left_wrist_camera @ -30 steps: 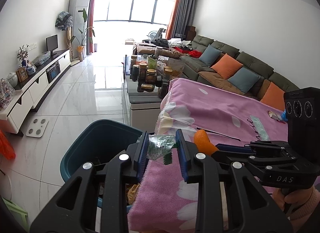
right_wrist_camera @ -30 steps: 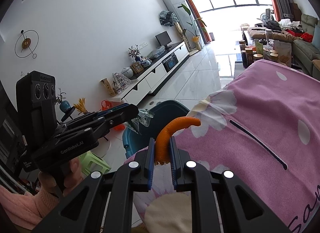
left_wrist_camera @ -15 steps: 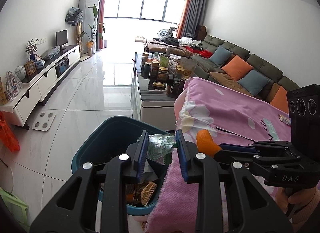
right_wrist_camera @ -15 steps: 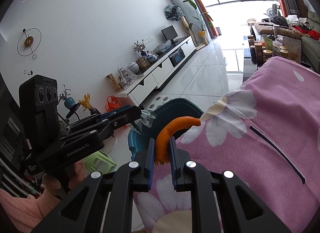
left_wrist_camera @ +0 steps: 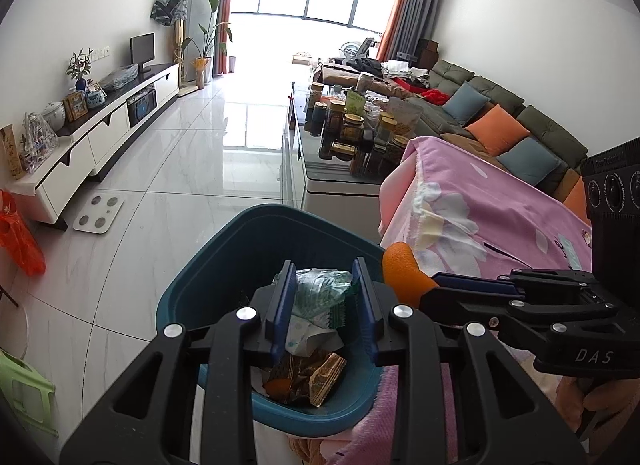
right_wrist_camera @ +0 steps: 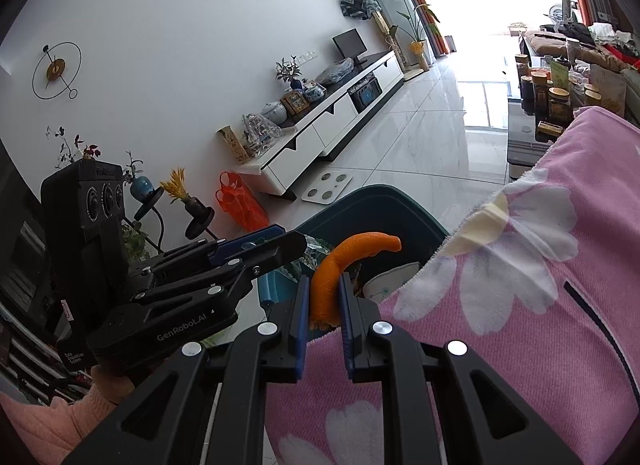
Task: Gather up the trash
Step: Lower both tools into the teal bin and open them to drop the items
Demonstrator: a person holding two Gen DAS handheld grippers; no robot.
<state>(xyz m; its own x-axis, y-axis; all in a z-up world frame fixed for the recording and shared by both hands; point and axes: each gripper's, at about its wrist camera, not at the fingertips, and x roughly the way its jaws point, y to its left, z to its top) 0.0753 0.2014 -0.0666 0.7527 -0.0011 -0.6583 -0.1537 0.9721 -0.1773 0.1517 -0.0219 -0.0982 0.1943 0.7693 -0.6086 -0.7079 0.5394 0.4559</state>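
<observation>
1. Left gripper (left_wrist_camera: 325, 297): the jaws are closed onto a crumpled green-and-clear wrapper (left_wrist_camera: 320, 295). The wrapper sits between the blue pads and projects slightly past the fingertips.
2. Position of the left gripper: it is held above the opening of the teal bin (left_wrist_camera: 224, 265). The bin rim lies ahead of and below the fingertips.
3. Bin contents, seen below the left gripper's fingers: white crumpled paper (left_wrist_camera: 310, 335), brown-and-gold foil wrappers (left_wrist_camera: 316, 375) and an orange scrap (left_wrist_camera: 276, 387).
4. Right gripper (right_wrist_camera: 325, 303): the jaws are set narrow and clamp a curved strip of orange peel (right_wrist_camera: 340, 261). The peel rises from between the pads and bends over to the gripper's right.
5. Position of the right gripper: its fingertips are at the bin's near rim, where the pink floral blanket (right_wrist_camera: 520, 285) meets it. The free end of the peel overhangs the bin opening.
6. Relation between the tools: in the left wrist view the right gripper enters from the right side, just beside the left gripper's right finger, with the peel tip above the bin's right rim.
7. The blanket lies beneath and to the right of both grippers.
</observation>
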